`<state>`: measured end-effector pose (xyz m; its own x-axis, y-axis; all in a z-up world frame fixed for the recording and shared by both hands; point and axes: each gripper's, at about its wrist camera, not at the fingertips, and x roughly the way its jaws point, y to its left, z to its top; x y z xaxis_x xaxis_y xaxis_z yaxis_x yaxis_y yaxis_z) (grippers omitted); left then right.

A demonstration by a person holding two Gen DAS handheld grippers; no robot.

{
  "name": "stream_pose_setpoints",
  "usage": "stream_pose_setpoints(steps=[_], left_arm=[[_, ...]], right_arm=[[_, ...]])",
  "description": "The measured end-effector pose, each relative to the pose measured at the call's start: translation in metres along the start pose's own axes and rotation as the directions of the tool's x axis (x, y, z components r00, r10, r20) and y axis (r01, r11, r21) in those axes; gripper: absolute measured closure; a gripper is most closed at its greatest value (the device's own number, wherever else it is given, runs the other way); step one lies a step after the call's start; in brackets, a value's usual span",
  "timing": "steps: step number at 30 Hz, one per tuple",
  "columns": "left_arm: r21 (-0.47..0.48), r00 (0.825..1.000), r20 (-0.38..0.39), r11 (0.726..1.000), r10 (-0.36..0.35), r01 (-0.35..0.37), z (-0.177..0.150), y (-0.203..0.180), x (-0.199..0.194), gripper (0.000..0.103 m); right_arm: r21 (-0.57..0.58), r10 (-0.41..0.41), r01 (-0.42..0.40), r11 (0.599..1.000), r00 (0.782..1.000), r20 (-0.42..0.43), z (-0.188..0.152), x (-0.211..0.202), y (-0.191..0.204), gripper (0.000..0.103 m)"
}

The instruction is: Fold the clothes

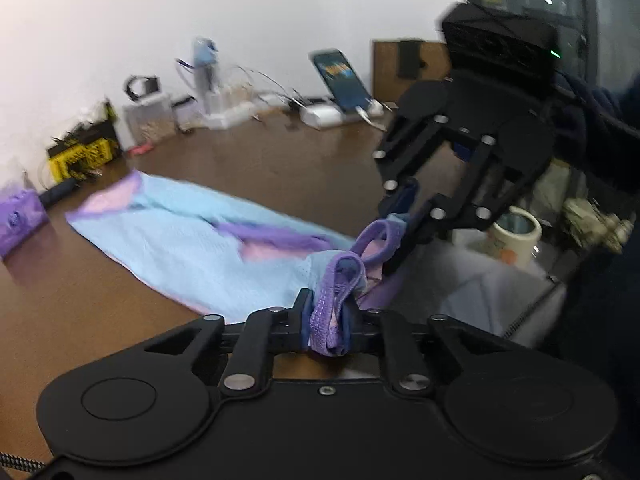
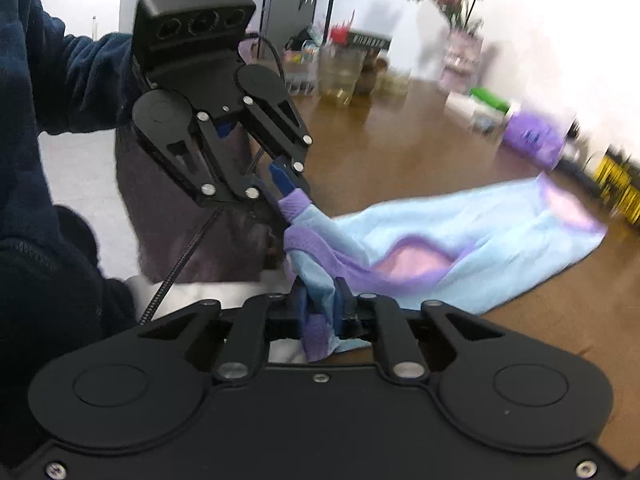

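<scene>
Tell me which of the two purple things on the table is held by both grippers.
The light blue garment with purple trim. The left gripper and right gripper clamp its purple edge; the purple pack by the wall lies untouched.

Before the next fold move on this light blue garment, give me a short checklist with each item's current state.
1. Left gripper shut on the garment's purple-trimmed edge: ok.
2. Right gripper shut on the same end of the light blue garment: ok.
3. Both grips sit close together at the near table edge, with fabric bunched between them: ok for lifting, not ok for a flat fold.
4. Far end of the garment lies on the brown table, wrinkled: not ok.
5. Table surface past the garment is bare up to the yellow box and purple pack: ok.
6. How many fabric layers each grip holds: cannot tell.
</scene>
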<state>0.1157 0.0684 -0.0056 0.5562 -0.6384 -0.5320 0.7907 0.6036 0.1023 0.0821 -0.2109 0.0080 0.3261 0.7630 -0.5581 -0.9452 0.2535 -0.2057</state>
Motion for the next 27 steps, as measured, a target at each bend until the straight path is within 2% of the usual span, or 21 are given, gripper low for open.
stream_pose_setpoints(steps=[6,12,17,20,21,22,23,24,25,27], left_arm=[[-0.051,0.995,0.044,0.995,0.087,-0.084,0.029,0.036,0.012,0.089],[-0.13,0.99,0.035,0.983,0.137,-0.131,0.053,0.086,0.041,0.089],[-0.25,0.988,-0.01,0.957,0.152,-0.15,0.054,0.121,0.076,0.089],[-0.276,0.988,-0.05,0.949,0.146,-0.154,0.054,0.129,0.091,0.086],[-0.282,0.986,-0.071,0.945,0.15,-0.164,0.054,0.131,0.097,0.08],[-0.29,0.983,-0.083,0.939,0.165,-0.183,0.053,0.133,0.1,0.076],[-0.299,0.979,-0.096,0.933,0.18,-0.201,0.053,0.134,0.103,0.062],[-0.307,0.975,-0.109,0.926,0.195,-0.219,0.052,0.136,0.106,0.049],[-0.316,0.97,-0.122,0.919,0.209,-0.238,0.052,0.137,0.109,0.044],[-0.333,0.965,-0.134,0.907,0.226,-0.258,0.05,0.139,0.111,0.038]], right_arm=[[-0.018,-0.107,0.108,0.994,0.994,0.034,0.027,0.011,-0.06,0.088],[0.026,-0.097,0.097,0.995,0.995,-0.006,0.037,0.051,-0.131,0.088],[0.087,-0.062,0.067,0.994,0.997,-0.055,0.028,0.082,-0.17,0.087],[0.127,-0.053,0.064,0.99,0.995,-0.084,0.016,0.1,-0.184,0.083],[0.149,-0.049,0.062,0.987,0.995,-0.091,0.011,0.105,-0.187,0.074],[0.158,-0.051,0.065,0.985,0.995,-0.091,0.008,0.106,-0.189,0.059],[0.17,-0.075,0.088,0.981,0.994,-0.081,0.005,0.106,-0.19,0.05],[0.179,-0.119,0.13,0.975,0.991,-0.068,0.004,0.102,-0.19,0.033],[0.179,-0.127,0.137,0.974,0.99,-0.065,0.004,0.101,-0.191,0.027],[0.18,-0.199,0.198,0.964,0.98,-0.013,0.005,0.083,-0.193,0.027]])
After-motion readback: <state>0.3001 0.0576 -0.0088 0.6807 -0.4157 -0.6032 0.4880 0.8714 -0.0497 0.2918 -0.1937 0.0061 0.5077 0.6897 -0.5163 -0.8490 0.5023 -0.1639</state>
